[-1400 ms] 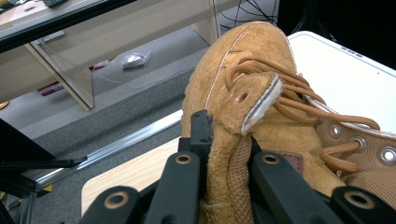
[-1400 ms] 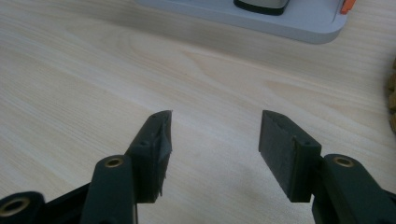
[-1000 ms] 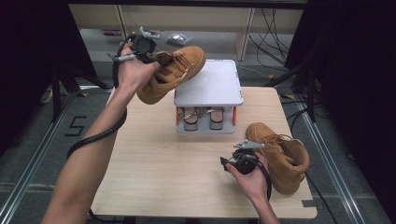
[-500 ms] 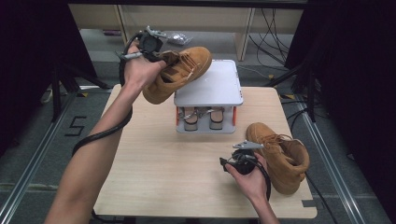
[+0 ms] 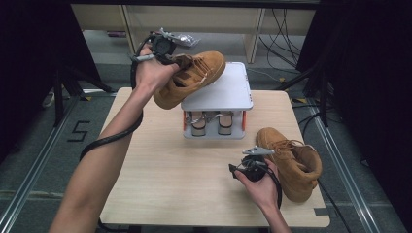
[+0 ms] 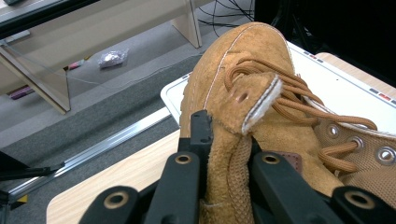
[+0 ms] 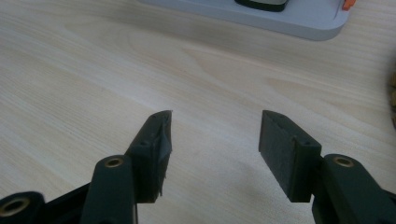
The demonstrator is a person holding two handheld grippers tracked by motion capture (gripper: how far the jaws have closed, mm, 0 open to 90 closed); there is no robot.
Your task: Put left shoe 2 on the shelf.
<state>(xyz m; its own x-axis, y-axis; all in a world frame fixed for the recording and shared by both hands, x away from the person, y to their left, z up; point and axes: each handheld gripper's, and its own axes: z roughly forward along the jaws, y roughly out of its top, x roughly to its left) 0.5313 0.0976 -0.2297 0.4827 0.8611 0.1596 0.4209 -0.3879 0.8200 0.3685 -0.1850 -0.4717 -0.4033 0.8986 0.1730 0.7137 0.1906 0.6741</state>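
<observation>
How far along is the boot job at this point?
Nothing looks finished: the top of the grey rack is bare. In hand: the left gripper is shut on the collar of one tan boot, carried over the rack. Left: the other tan boot lies on the table beside the open, empty right gripper.

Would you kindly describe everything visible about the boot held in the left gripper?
The boot is tan suede with matching laces, metal eyelets and pale stitching. The left gripper clamps its collar by the tongue, its fingers pressing the suede. The boot is lifted, toe tilted toward the white platform; whether they touch I cannot tell.
</observation>
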